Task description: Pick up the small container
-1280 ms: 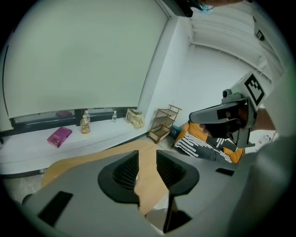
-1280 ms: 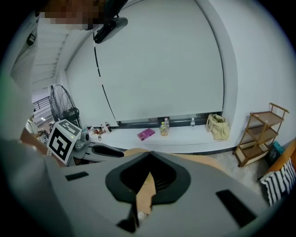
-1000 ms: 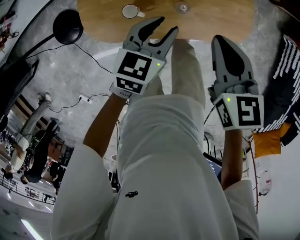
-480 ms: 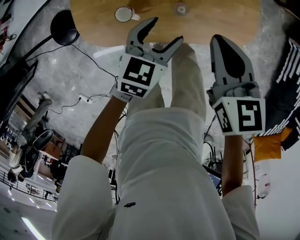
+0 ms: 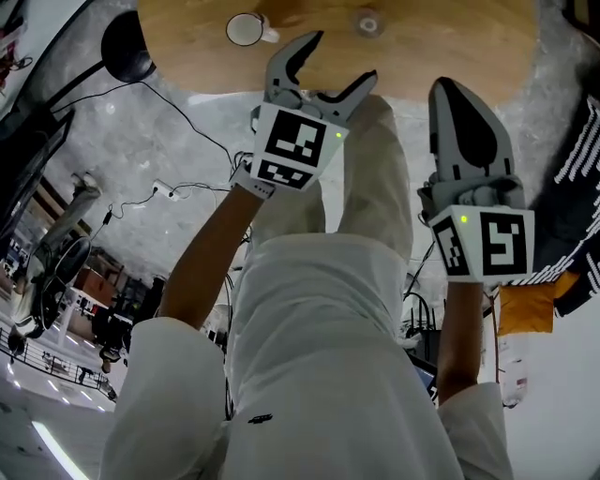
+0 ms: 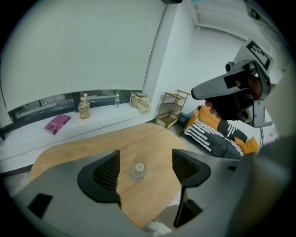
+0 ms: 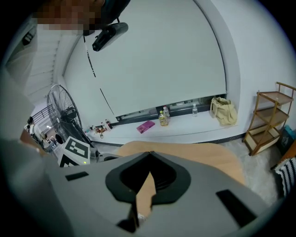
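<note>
The small container (image 5: 367,21), clear with a pale cap, stands on the round wooden table (image 5: 441,47) at the top of the head view. My left gripper (image 5: 339,58) hovers short of the table's near edge, its jaws opening wide with nothing between them. In the left gripper view the container (image 6: 138,170) shows beyond the two dark pads (image 6: 105,172), still some way off. My right gripper (image 5: 450,94) is held up to the right, shut and empty. In the right gripper view its jaws meet at the tip (image 7: 149,156).
A white mug (image 5: 246,29) sits on the table's left part. A black lamp (image 5: 127,47) and cables lie on the floor at left. Striped cushions (image 6: 215,139), a wooden rack (image 6: 172,109), bottles (image 6: 83,107) and a pink book (image 6: 57,124) line the far side.
The left gripper's jaws have spread from partly closed to wide, and it has drifted slightly right toward the table. The right gripper stays shut and nearly still.
</note>
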Available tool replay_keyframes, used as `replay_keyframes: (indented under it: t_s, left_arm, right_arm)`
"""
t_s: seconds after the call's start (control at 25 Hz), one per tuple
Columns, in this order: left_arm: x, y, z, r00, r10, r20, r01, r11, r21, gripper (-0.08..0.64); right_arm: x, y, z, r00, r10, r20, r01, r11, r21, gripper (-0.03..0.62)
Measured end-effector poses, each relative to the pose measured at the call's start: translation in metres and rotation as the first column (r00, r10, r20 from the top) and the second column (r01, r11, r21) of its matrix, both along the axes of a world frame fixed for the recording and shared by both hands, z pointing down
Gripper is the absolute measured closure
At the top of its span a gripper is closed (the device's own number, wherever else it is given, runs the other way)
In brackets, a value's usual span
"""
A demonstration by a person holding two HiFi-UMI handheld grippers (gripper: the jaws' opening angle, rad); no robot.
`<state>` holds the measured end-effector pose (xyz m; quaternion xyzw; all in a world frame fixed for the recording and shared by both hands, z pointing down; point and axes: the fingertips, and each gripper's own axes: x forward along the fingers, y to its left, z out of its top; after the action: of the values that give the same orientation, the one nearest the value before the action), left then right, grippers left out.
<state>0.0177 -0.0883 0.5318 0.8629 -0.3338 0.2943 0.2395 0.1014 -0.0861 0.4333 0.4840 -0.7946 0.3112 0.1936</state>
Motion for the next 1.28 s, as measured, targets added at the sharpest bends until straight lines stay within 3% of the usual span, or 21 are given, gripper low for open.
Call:
replay_keyframes:
  t_s: [0.88, 1.08, 1.28]
  left_arm:
    - [0.025, -0.013, 0.094, 0.993, 0.0, 0.115, 0.006, 0.999, -0.048, 0.222]
    - [0.03, -0.015, 0.119, 0.987, 0.036, 0.159, -0.026, 0.997, -0.066, 0.222]
    - [0.035, -0.015, 0.139, 0.979, 0.063, 0.195, -0.047, 0.995, -0.089, 0.222]
  right_arm:
    - [0.032, -0.006, 0.053, 1.0, 0.006, 0.019, -0.005, 0.998, -0.059, 0.584]
    - [0.034, -0.007, 0.062, 1.0, -0.03, -0.006, 0.029, 0.998, -0.055, 0.583]
    - [0.041, -0.007, 0.07, 1.0, -0.009, 0.008, 0.009, 0.997, -0.077, 0.581]
